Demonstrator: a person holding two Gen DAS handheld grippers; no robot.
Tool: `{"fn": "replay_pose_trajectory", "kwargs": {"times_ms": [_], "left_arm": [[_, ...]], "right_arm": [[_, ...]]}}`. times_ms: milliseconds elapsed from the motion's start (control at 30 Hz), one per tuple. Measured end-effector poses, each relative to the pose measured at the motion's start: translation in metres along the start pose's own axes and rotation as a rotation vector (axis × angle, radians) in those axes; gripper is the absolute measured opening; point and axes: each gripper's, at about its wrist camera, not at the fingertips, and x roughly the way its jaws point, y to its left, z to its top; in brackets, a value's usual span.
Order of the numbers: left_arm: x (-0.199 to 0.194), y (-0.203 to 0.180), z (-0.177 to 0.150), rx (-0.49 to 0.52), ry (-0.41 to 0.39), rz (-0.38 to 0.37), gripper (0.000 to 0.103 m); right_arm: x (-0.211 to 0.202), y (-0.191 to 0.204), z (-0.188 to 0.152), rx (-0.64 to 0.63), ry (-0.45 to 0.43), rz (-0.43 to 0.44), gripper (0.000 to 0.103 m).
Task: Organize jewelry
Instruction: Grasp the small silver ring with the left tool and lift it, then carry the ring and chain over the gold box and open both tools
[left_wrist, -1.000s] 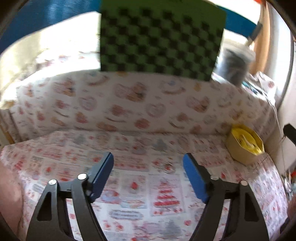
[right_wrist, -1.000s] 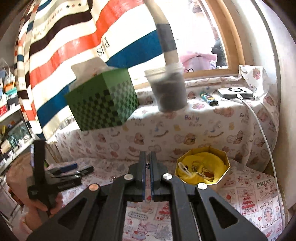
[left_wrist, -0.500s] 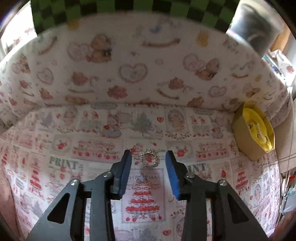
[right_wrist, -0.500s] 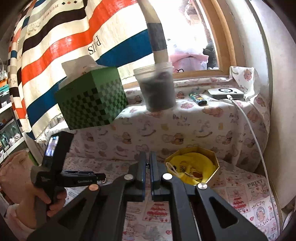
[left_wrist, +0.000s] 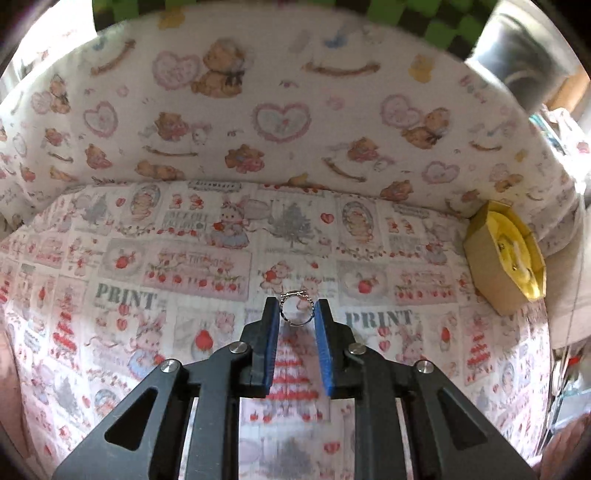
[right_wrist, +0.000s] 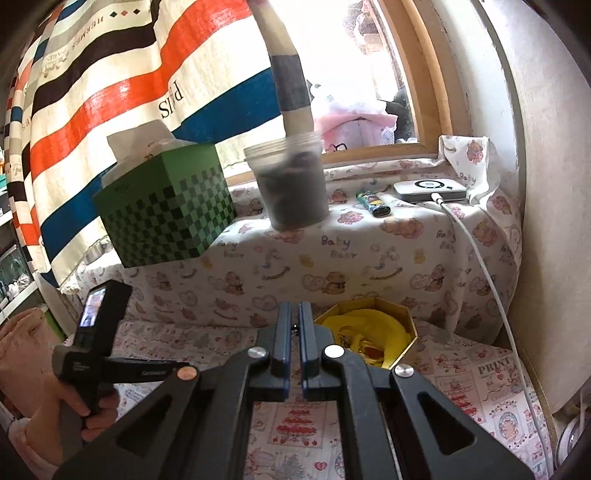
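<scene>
From the left wrist view, the left gripper (left_wrist: 297, 314) has its blue pads drawn in on either side of a small silver ring (left_wrist: 296, 309), which sits pinched between the tips just above the printed tablecloth (left_wrist: 177, 266); the pads touch the ring's edges, with only the ring's own width between them. That ring does not show from the other camera, where the left gripper (right_wrist: 110, 365) appears only as a black handle with a small screen, gripped in the person's left hand (right_wrist: 86, 410). The right wrist view shows the right gripper (right_wrist: 294, 314) with its jaws nearly together, a thin slit between them and a tiny dark speck in it; whether that is anything held, I cannot tell. Just beyond its tips sits the gold hexagonal box (right_wrist: 400, 332) lined in yellow, with small pieces inside. In the left view the same box (left_wrist: 495, 273) stands far to the right, well apart from the ring. On the covered ledge behind stand a green checkered tissue box (right_wrist: 166, 221), a plastic cup (right_wrist: 291, 184) of dark contents, a lighter (right_wrist: 375, 203) and a white device (right_wrist: 428, 190) with its cable.
</scene>
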Motion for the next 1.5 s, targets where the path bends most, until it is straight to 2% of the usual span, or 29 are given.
{"fn": "replay_pose_trajectory", "kwargs": {"times_ms": [200, 467, 567, 667, 800, 967, 1067, 1200, 1333, 1500], "left_arm": [[-0.051, -0.006, -0.027, 0.016, -0.074, -0.093, 0.018], [-0.111, -0.029, -0.04, 0.075, -0.171, -0.145, 0.018], [-0.125, -0.048, -0.028, 0.098, -0.217, -0.144, 0.018], [-0.132, -0.057, -0.014, 0.087, -0.189, -0.271, 0.018], [-0.139, -0.086, -0.001, 0.132, -0.215, -0.296, 0.018], [-0.118, -0.122, 0.018, 0.163, -0.193, -0.309, 0.018], [-0.095, -0.138, 0.028, 0.158, -0.157, -0.306, 0.018], [-0.058, -0.152, 0.04, 0.142, -0.105, -0.322, 0.018], [-0.021, -0.152, 0.046, 0.098, -0.058, -0.395, 0.018], [0.009, -0.153, 0.047, 0.084, -0.012, -0.41, 0.018]], "right_arm": [[-0.012, -0.01, 0.006, 0.048, -0.04, 0.039, 0.003], [-0.028, -0.007, 0.023, 0.049, -0.081, 0.064, 0.003], [-0.038, -0.008, 0.04, 0.035, -0.114, 0.057, 0.003], [-0.046, -0.012, 0.058, 0.012, -0.154, 0.044, 0.003], [-0.047, -0.017, 0.077, -0.018, -0.18, 0.038, 0.003], [-0.023, -0.029, 0.084, -0.005, -0.182, 0.021, 0.003], [0.001, -0.037, 0.082, -0.002, -0.116, 0.007, 0.003], [0.032, -0.049, 0.071, -0.021, -0.044, -0.067, 0.003], [0.054, -0.063, 0.06, -0.009, 0.017, -0.085, 0.003], [0.073, -0.077, 0.044, 0.005, 0.089, -0.087, 0.003]]}}
